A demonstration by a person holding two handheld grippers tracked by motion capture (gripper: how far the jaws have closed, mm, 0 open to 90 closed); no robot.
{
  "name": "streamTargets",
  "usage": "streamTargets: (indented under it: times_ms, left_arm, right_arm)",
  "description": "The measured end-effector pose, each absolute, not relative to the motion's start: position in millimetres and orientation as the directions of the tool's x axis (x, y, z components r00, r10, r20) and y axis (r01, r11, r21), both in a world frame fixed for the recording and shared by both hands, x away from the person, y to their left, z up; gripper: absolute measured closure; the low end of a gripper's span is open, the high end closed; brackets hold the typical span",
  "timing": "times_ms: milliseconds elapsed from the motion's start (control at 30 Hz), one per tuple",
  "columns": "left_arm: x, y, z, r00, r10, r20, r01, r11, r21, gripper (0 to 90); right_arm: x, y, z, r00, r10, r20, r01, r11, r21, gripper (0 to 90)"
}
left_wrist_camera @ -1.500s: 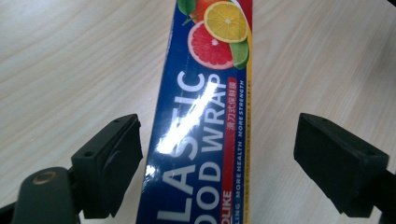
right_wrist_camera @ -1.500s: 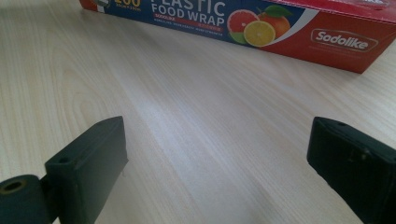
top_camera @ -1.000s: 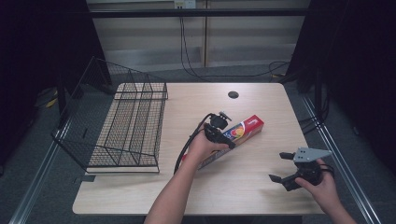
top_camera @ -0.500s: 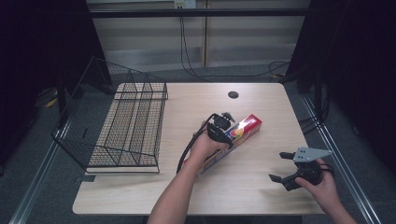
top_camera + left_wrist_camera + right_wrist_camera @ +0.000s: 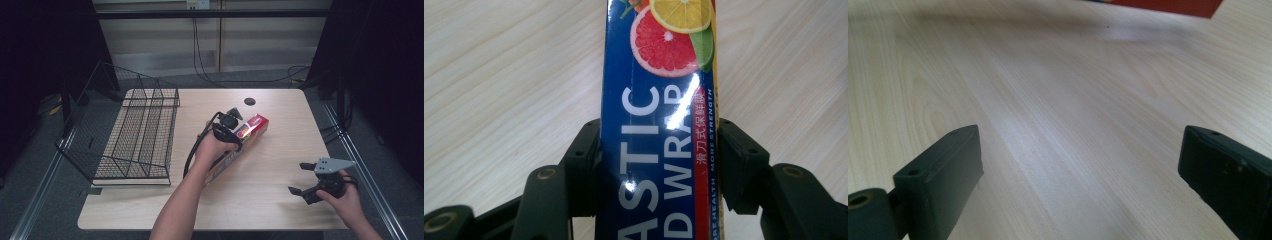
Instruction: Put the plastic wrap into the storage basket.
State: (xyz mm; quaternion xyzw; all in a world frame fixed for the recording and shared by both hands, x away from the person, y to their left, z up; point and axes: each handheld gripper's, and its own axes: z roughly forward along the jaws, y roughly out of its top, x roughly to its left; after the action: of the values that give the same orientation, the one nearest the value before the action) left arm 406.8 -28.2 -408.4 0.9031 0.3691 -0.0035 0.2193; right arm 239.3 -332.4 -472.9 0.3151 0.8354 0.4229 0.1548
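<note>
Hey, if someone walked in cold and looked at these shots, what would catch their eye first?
The colourful plastic wrap box lying mid-table, with the left gripper closed across it, jaws pressing both long sides. Next, the black wire rack standing on the table's left part. The right gripper waits open near the right front corner.

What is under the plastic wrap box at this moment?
The plastic wrap box lies over the wooden table, with bare wood on both sides. The left gripper has a jaw on each long side. The box covers its own underside, so contact there cannot be seen.
</note>
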Motion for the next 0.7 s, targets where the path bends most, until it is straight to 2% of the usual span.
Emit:
streamTargets:
  times_ms: [700]
  left_arm:
    - [414,16,-352,0.626,0.768,-0.137,0.740,-0.530,0.414,44.3]
  right_arm:
    - [240,-331,-473,-0.755,0.656,0.003,0.390,0.444,0.806,3.5]
